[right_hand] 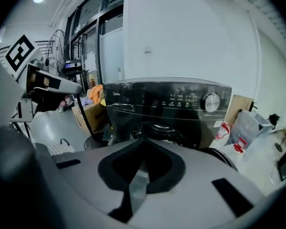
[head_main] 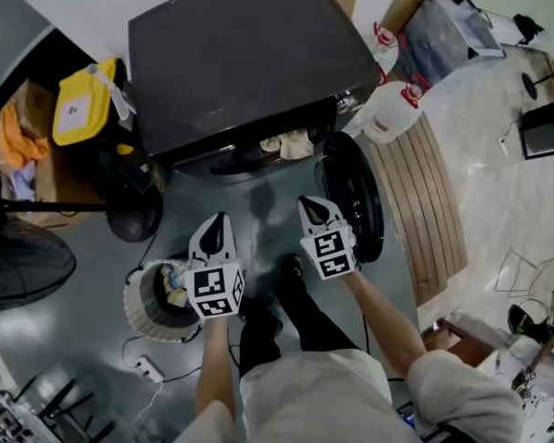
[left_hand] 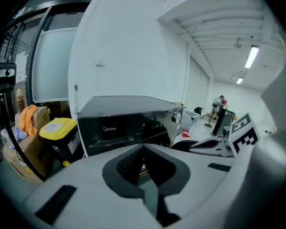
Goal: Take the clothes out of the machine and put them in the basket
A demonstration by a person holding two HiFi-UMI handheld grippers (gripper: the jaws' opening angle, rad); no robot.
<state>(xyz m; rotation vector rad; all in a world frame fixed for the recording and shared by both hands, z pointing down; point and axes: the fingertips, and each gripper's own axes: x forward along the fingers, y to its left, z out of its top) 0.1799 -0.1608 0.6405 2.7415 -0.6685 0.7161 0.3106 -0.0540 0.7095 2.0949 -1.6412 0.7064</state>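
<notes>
Head view: my left gripper (head_main: 218, 224) and right gripper (head_main: 312, 206), both with jaws together and empty, point at one black front-loading washing machine (head_main: 249, 53), its round door (head_main: 353, 209) open just beside the right gripper. Pale clothes (head_main: 286, 143) sit half hidden in the drum mouth; one white woven basket (head_main: 140, 314), partly covered by my left gripper, holds blurry items. Around: one yellow plastic bin (head_main: 81, 107), two white jugs (head_main: 390, 111), one black fan (head_main: 23, 266).

Clothes (head_main: 288, 143) half hidden; fan (head_main: 23, 268) cropped.
</notes>
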